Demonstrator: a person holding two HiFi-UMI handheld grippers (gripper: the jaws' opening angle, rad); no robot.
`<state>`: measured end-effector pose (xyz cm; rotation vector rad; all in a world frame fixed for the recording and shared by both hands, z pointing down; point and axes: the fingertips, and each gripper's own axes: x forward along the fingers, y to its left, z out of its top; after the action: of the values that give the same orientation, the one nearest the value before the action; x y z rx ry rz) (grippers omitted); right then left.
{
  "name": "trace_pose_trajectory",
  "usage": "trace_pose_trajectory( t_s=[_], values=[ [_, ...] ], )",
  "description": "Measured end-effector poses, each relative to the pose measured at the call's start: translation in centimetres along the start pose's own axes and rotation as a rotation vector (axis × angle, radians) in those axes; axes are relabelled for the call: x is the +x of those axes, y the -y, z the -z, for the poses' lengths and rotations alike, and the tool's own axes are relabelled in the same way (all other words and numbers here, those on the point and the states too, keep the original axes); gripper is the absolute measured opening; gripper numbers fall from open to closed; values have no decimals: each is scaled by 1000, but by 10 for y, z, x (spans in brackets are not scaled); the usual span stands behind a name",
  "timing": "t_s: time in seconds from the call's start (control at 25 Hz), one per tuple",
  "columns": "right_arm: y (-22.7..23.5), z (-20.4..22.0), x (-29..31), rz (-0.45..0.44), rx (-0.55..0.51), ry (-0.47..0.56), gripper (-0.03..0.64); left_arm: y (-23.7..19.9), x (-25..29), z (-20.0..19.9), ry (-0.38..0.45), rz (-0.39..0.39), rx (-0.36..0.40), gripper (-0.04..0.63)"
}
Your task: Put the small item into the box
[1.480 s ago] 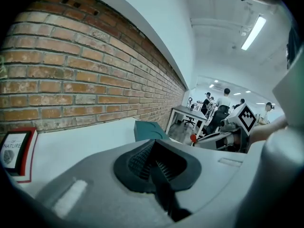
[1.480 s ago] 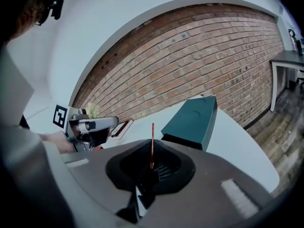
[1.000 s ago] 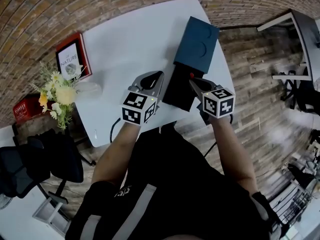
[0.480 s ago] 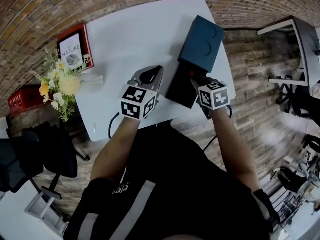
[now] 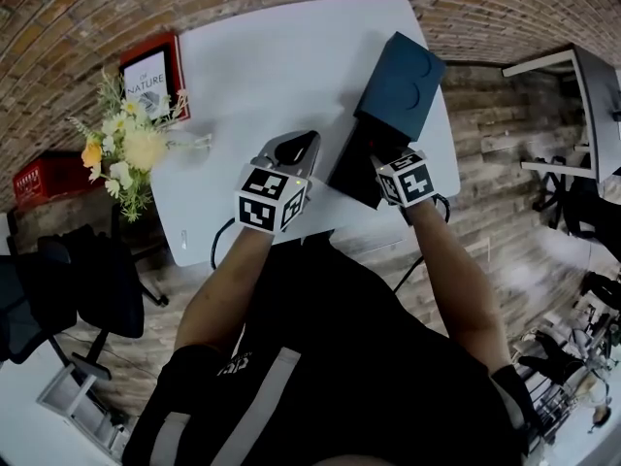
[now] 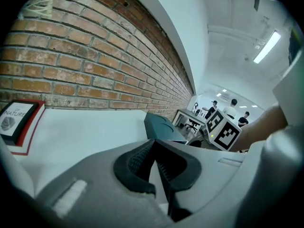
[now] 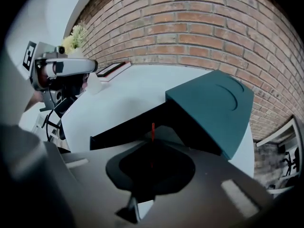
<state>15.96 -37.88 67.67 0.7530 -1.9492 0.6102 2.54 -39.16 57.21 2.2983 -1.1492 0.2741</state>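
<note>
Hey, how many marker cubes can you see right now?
2. Left cube rides the left tongs near the table's front edge; right cube rides the right tongs, which pinch a thin red item at the open box.

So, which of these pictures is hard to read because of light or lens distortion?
Head view: strong wide-angle bend, the table edges curve, light is even. Left gripper view: the ceiling lamp glares, the left gripper looks soft up close. Right gripper view: the right gripper sits in deep shadow, yet the thin red item shows against the box.
</note>
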Motion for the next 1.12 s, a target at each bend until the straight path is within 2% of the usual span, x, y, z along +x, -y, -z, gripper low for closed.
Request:
trace_pose_trajectory(
  t_s=[0.44,0.68,1.0,1.12],
  values=[
    [-11,14,22,-20,-220,-208,15,3,-7,-1,18,-1,-13,6],
    [-9,16,26,-4,-255,-287,17,-6,-13,-9,31,-16,-10,6],
    [-11,16,25,-6,-262,-285,49,-8,-12,-3,22,-11,-25,6],
    [-19,25,22,-40,-255,-298,46,-3,-11,1,11,1,-26,6]
  ],
)
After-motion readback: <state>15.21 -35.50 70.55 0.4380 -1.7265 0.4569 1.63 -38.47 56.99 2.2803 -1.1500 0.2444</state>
